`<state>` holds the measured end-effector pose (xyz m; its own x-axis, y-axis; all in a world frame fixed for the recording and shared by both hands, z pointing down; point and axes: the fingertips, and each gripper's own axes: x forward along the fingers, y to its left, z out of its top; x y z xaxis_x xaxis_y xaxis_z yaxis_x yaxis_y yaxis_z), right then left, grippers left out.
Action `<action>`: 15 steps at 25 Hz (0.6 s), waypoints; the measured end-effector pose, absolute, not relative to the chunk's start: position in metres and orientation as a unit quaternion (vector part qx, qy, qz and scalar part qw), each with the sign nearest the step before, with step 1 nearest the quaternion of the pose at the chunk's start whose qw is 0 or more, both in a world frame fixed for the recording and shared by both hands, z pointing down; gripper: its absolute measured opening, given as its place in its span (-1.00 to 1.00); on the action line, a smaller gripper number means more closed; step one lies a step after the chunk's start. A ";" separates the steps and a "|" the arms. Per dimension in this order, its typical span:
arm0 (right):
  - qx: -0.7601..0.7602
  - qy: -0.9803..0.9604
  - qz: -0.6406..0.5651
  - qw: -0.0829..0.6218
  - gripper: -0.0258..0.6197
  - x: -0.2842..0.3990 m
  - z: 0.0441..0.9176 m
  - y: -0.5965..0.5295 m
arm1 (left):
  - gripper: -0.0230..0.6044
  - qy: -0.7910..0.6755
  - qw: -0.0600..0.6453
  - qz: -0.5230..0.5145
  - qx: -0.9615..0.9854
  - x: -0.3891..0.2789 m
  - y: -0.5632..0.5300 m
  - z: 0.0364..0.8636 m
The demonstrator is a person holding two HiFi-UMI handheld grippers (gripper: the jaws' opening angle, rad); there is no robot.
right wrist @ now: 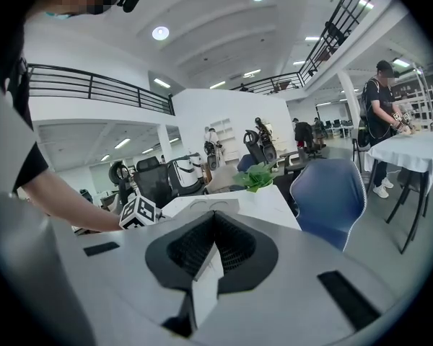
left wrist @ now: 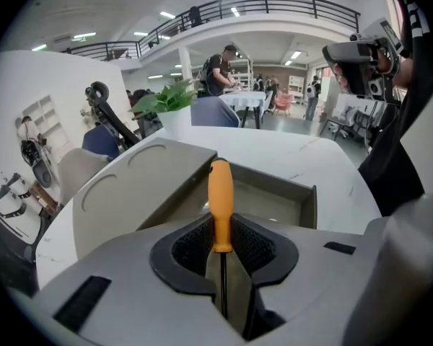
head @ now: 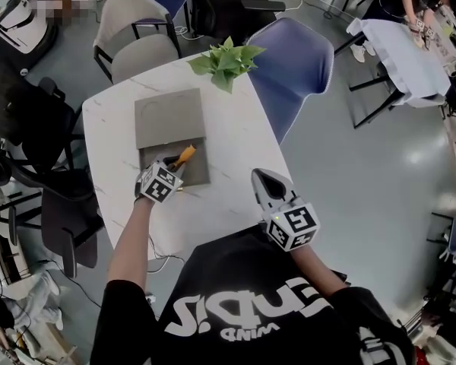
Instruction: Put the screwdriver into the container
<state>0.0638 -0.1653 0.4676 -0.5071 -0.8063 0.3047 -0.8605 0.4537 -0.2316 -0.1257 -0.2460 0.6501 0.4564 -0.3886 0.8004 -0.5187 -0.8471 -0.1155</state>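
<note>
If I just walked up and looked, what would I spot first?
The bright orange screwdriver stands out most: the left hand-held gripper clamps it, with the handle pointing over the open grey container on the white table. Next you'd see the leafy green plant at the table's far edge. The right hand-held gripper is empty and shut, by the table's near edge.
</note>
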 end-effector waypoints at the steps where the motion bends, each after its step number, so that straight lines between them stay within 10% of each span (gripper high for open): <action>1: 0.491 -0.849 0.181 0.076 -0.88 0.065 0.469 -0.165 | -0.66 -0.268 0.077 0.448 0.850 -0.126 -0.247 0.652; 15: 0.493 -0.845 0.188 0.084 -0.88 0.071 0.477 -0.168 | -0.65 -0.278 0.098 0.468 0.833 -0.127 -0.251 0.674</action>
<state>0.0714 -0.1675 0.4771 -0.5004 -0.8015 0.3275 -0.8647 0.4437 -0.2354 -0.1265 -0.2505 0.6736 0.4066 -0.3716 0.8346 -0.5551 -0.8261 -0.0974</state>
